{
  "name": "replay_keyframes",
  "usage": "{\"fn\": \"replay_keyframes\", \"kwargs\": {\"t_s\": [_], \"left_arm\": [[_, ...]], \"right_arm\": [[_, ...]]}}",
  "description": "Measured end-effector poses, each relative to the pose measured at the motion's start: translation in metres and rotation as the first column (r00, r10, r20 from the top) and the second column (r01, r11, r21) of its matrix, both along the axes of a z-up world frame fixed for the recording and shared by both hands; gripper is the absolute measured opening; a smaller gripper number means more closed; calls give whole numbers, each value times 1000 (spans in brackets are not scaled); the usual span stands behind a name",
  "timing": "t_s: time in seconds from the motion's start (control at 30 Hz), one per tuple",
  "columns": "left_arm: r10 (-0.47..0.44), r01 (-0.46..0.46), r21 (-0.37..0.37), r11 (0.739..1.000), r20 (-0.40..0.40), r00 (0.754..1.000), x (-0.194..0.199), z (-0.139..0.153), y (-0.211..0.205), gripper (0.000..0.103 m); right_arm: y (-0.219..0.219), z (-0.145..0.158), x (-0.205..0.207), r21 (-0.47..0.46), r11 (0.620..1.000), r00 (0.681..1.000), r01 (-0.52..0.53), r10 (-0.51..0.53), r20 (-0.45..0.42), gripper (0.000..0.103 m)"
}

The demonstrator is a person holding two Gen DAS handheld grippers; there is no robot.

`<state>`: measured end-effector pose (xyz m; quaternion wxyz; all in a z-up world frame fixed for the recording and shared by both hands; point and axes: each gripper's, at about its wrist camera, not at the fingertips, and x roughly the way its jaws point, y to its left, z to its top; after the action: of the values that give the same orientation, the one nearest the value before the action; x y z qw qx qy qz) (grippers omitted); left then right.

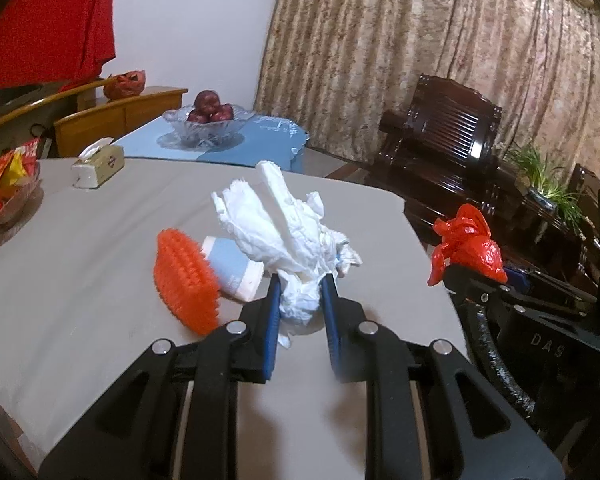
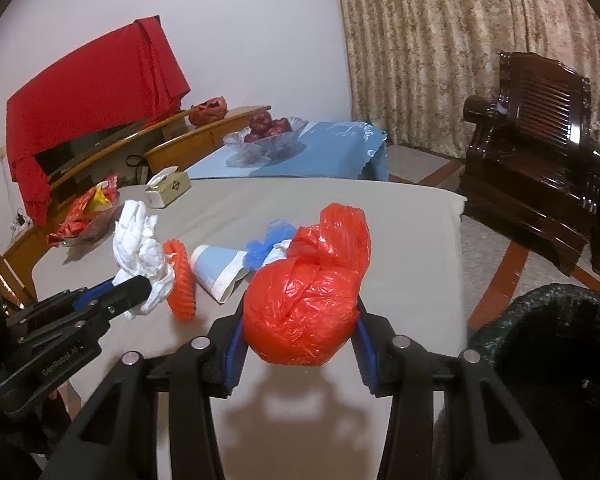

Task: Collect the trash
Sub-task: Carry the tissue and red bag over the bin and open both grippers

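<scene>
Crumpled white tissue paper [image 1: 284, 232], soft and light, is pinched at its bottom by the left fingers [image 1: 275, 300] above the grey tabletop [image 1: 80, 248]. A squashy knotted red plastic bag [image 2: 304, 304] is squeezed round its fat middle by the right fingers [image 2: 236, 336].

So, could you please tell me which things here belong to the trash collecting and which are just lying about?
Belongs to the job:
- crumpled white tissue, gripped in the left tool
- red plastic bag, gripped in the right tool
- paper cup
- blue plastic scrap
- black bin

Just lying about:
- orange brush
- tissue box
- fruit bowl
- snack bowl
</scene>
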<state>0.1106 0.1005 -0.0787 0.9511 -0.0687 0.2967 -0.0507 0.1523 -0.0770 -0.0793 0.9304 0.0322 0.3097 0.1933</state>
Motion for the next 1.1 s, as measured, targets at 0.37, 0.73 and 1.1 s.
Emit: {"fn": "replay_keyframes", "kwargs": {"t_s": [0.37, 0.73, 1.1], "left_arm": [[-72, 72, 17, 997, 25, 997, -3, 16, -36, 19], [-158, 158, 26, 987, 35, 987, -5, 23, -76, 19], [-285, 284, 25, 958, 35, 958, -3, 18, -133, 19]], "right_arm": [[-41, 13, -20, 18, 997, 997, 73, -74, 27, 46], [-84, 23, -38, 17, 987, 985, 162, -162, 54, 46], [-151, 20, -60, 11, 953, 951, 303, -303, 53, 46]]}}
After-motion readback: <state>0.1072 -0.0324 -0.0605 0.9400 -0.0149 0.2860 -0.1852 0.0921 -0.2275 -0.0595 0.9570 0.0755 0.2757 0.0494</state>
